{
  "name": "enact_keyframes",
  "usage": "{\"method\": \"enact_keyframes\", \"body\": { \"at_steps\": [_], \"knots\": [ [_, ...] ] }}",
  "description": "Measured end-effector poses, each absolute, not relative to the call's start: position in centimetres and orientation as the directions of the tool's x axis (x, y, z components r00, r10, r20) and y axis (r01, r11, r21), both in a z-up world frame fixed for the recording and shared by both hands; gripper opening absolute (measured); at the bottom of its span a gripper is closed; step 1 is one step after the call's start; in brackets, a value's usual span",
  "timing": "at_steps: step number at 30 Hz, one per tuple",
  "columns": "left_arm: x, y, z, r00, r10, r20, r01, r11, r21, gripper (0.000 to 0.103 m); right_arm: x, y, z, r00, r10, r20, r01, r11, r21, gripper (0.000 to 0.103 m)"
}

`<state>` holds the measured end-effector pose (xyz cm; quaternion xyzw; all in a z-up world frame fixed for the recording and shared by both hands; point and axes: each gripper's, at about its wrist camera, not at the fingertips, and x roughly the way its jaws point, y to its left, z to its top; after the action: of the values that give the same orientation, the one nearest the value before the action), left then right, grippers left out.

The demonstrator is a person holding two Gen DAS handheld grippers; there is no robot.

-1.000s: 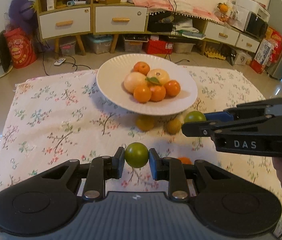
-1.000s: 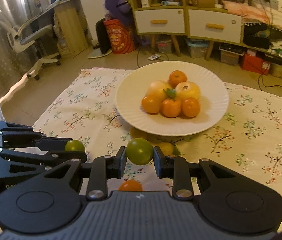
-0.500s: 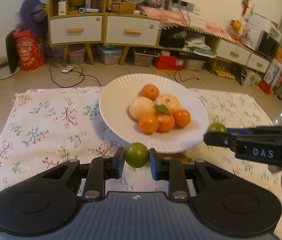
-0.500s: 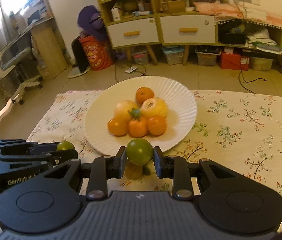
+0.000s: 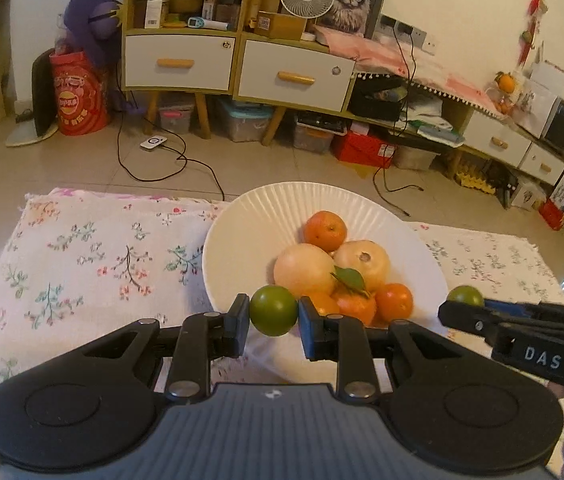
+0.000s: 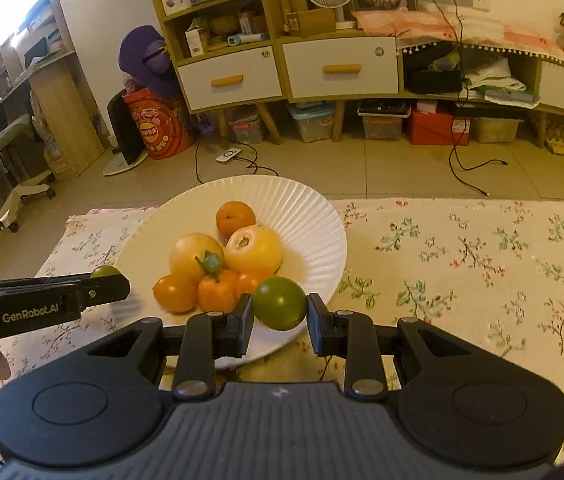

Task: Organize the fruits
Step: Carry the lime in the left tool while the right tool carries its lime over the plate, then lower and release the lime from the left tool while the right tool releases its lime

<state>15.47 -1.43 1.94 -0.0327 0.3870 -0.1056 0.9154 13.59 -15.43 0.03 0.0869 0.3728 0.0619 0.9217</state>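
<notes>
A white ribbed plate (image 5: 265,216) (image 6: 306,216) on the floral cloth holds a pile of oranges (image 5: 325,230) (image 6: 235,216) and two pale yellow round fruits (image 5: 304,268) (image 6: 253,248). My left gripper (image 5: 273,312) is shut on a green citrus fruit (image 5: 273,309), held over the plate's near left rim. My right gripper (image 6: 279,310) is shut on a second green citrus fruit (image 6: 279,307), held over the plate's near right rim; this fruit also shows in the left wrist view (image 5: 465,295). The left gripper's fruit shows in the right wrist view (image 6: 105,271).
The floral cloth (image 5: 89,256) (image 6: 482,264) covers a low table. Beyond its far edge are the tiled floor with cables (image 5: 169,160), a cabinet with white drawers (image 5: 177,62), storage boxes and a red bag (image 5: 77,96).
Both grippers rose and moved forward with their green fruits, from over the cloth in front of the plate to over its near rim. The loose fruits on the cloth have gone out of view.
</notes>
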Motion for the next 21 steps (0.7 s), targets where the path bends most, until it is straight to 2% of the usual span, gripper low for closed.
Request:
{"method": "enact_keyframes", "body": {
  "at_steps": [5,21],
  "knots": [
    [16.6,-2.2,1.2,0.668,-0.200,-0.717,0.191,0.977,-0.095,0.003,15.3,-15.4,0.0,0.719,0.183,-0.671,-0.055,0.977,0.207,0.026],
    [17.8,-2.1,0.7,0.648,-0.215,-0.731,0.187,0.975,-0.121,0.003,17.2,-16.0,-1.8,0.711,0.181,-0.680,-0.027,0.973,0.230,0.026]
  ]
}}
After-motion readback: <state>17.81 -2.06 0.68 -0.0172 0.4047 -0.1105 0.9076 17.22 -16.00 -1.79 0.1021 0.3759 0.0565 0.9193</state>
